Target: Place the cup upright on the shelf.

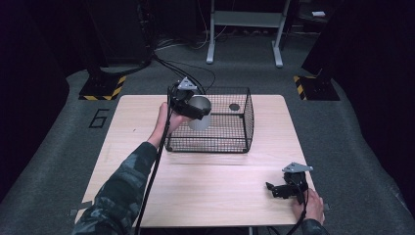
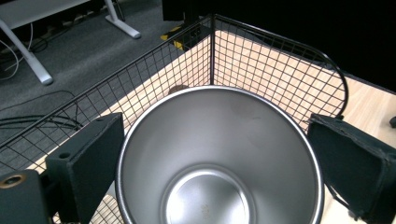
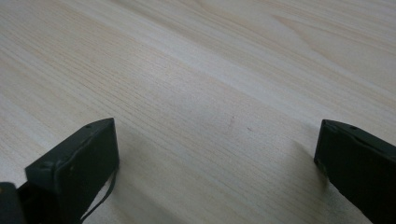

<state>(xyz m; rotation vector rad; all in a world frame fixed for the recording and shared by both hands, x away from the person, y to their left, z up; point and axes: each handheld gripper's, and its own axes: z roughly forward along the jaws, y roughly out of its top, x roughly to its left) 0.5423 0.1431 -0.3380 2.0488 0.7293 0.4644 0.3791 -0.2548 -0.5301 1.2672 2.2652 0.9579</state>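
Note:
A shiny steel cup (image 1: 199, 111) hangs over the left end of a black wire basket (image 1: 230, 143), with my left gripper (image 1: 192, 106) shut on it. In the left gripper view the cup (image 2: 219, 158) opens toward the camera, empty inside, with both jaws pressed against its sides and the basket mesh (image 2: 261, 65) behind it. A small dark round object (image 1: 234, 106) lies on the basket floor at the far right. My right gripper (image 1: 280, 190) rests low at the table's front right corner, open, with bare wood (image 3: 219, 116) between its jaws.
The wooden table (image 1: 205, 191) has broad free room in front of the basket. Cables (image 1: 186, 68) trail over the grey floor behind it. A white desk frame (image 1: 244, 29) stands at the back, and yellow-black striped stand bases (image 1: 100, 88) flank the table's far corners.

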